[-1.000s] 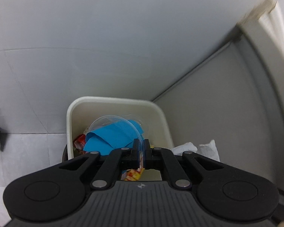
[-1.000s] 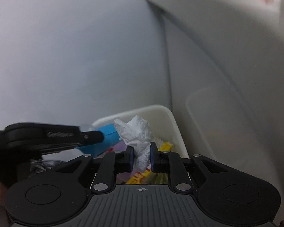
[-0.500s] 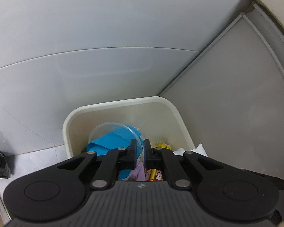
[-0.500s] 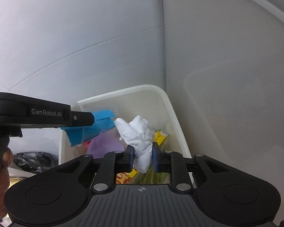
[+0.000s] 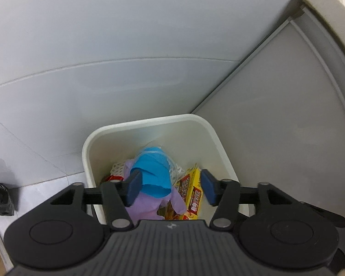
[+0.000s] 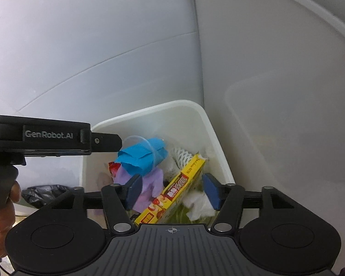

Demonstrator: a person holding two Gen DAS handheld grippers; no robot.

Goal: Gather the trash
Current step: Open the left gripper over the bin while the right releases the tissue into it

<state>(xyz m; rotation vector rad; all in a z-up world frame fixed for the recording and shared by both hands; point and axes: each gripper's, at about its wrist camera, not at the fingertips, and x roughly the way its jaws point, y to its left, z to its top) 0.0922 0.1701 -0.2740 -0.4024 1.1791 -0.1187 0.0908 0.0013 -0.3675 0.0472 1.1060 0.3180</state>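
A white trash bin [image 5: 149, 124] stands in the corner below both grippers. My left gripper [image 5: 171, 187] hangs over it, jaws opening, nothing pressed between the pads. Blue paper in a clear cup [image 5: 154, 172] lies loose on a purple wrapper [image 5: 149, 204] in the bin. My right gripper [image 6: 173, 192] is also over the bin [image 6: 149, 112], jaws opening. A crumpled white tissue [image 6: 197, 204] lies free below it, beside a yellow box [image 6: 181, 188]. The blue paper [image 6: 142, 158] rests just under the left gripper [image 6: 112, 141].
Grey walls meet directly behind the bin. A black plastic bag [image 6: 43, 193] lies on the floor to the bin's left. A person's hand [image 6: 2, 207] holds the left gripper's handle. White mesh foam [image 6: 182, 156] and a red wrapper [image 6: 113, 169] also lie in the bin.
Both grippers opened. The blue paper with the clear cup fell from the left gripper into the bin. The white tissue fell from the right gripper into the bin.
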